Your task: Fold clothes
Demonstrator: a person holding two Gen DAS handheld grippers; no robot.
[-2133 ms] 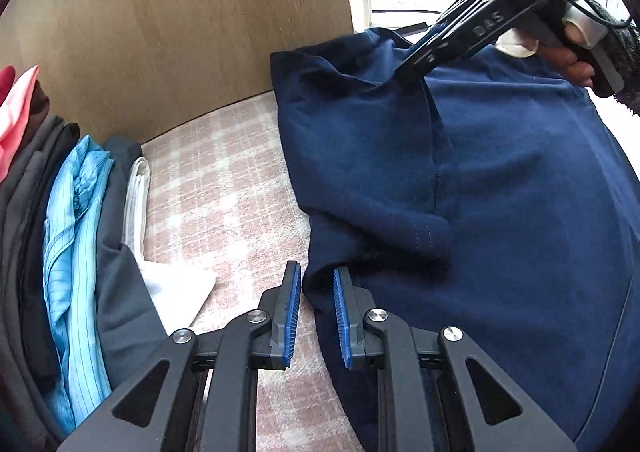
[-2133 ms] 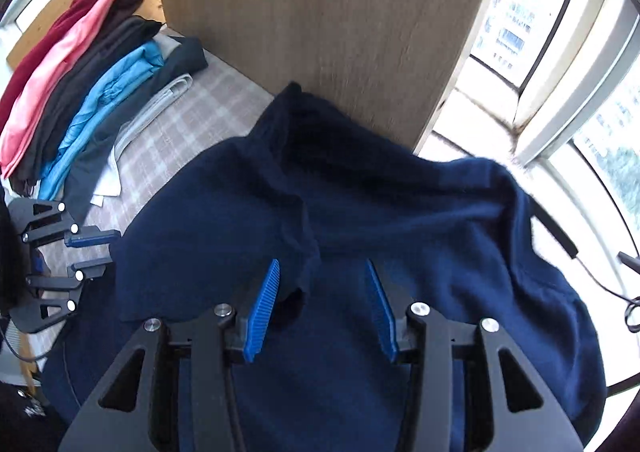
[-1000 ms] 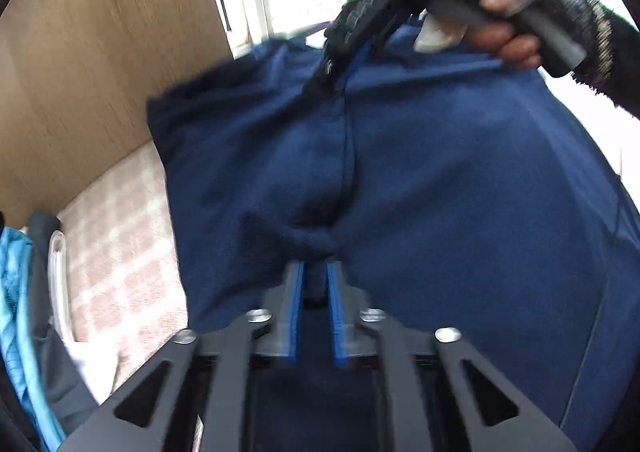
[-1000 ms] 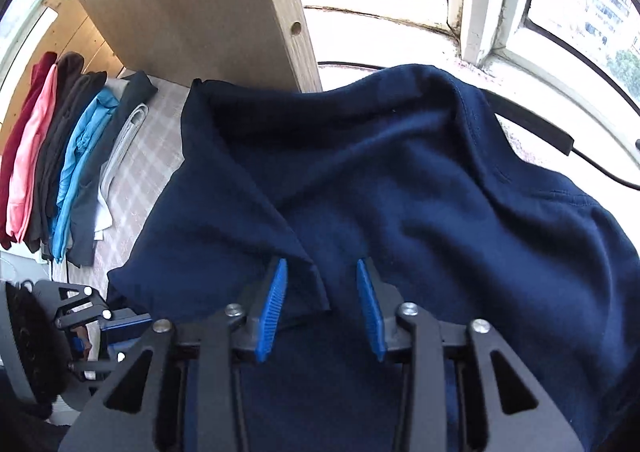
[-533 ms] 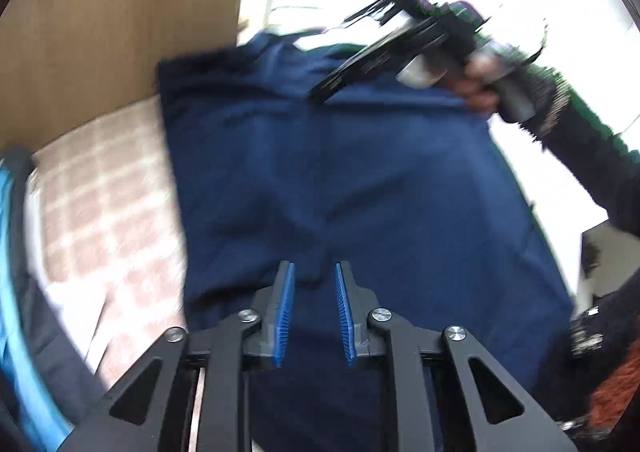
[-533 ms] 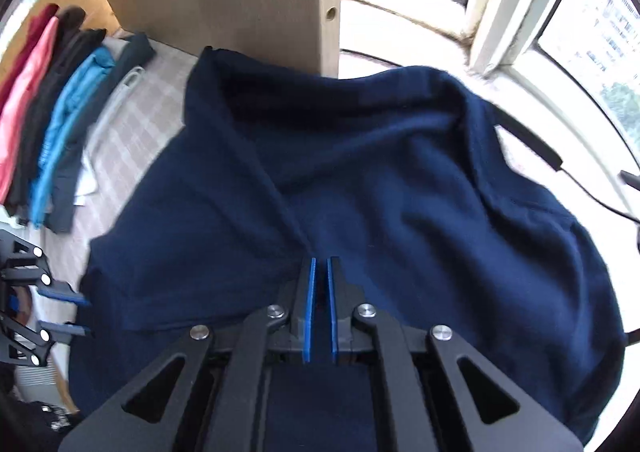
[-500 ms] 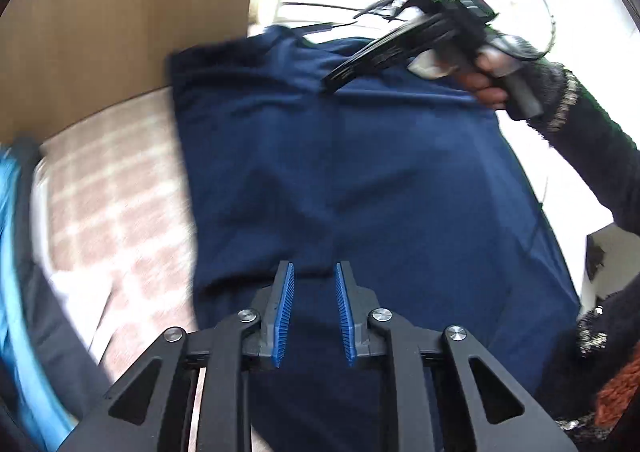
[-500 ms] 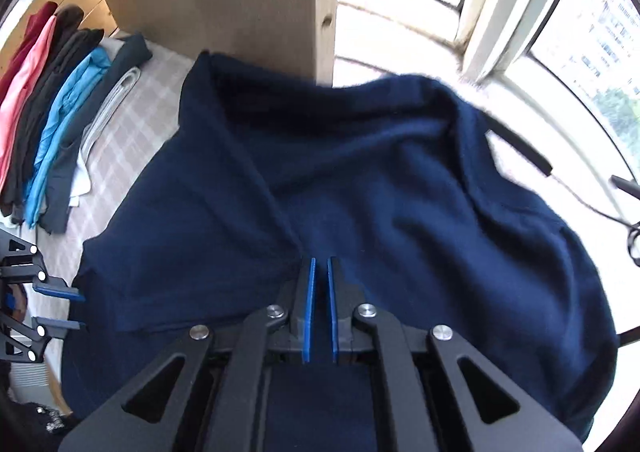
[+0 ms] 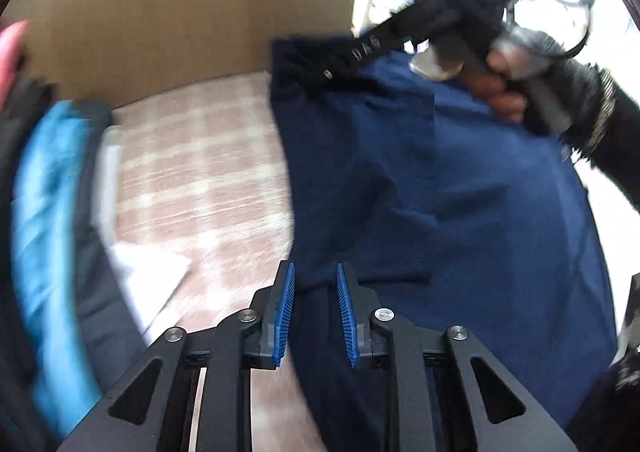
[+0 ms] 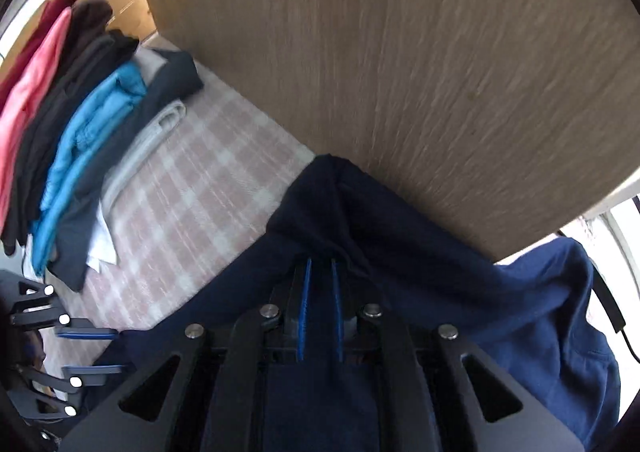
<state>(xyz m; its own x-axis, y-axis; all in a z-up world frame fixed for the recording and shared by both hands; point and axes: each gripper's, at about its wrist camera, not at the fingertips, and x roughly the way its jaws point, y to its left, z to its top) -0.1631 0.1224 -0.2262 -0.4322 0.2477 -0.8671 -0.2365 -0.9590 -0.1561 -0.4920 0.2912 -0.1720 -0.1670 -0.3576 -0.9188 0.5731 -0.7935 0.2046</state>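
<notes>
My left gripper (image 9: 313, 314) hangs over the near edge of the navy garment (image 9: 460, 192), its jaws standing a narrow gap apart after opening a moment ago. The cloth's edge runs under and between the blue pads (image 9: 285, 312), but they do not press it; it lies loose below them on the pink-checked surface (image 9: 200, 172).

My right gripper (image 10: 320, 308) has its jaws drawn close on a fold of the same navy garment (image 10: 520, 292). The fabric rises in a dark peak just ahead of the tips and falls away to both sides, one part trailing toward the bright window on the right. A wooden panel (image 10: 400, 72) stands directly beyond that peak.

From the left view, my right hand (image 9: 500, 88) grips its tool's handle past the far side of the garment, a dark sleeve (image 9: 600, 124) behind it.

Left of both jaws, a row of folded clothes (image 10: 80, 124) lies on the checked surface: red, pink, dark, bright blue, navy and white.
</notes>
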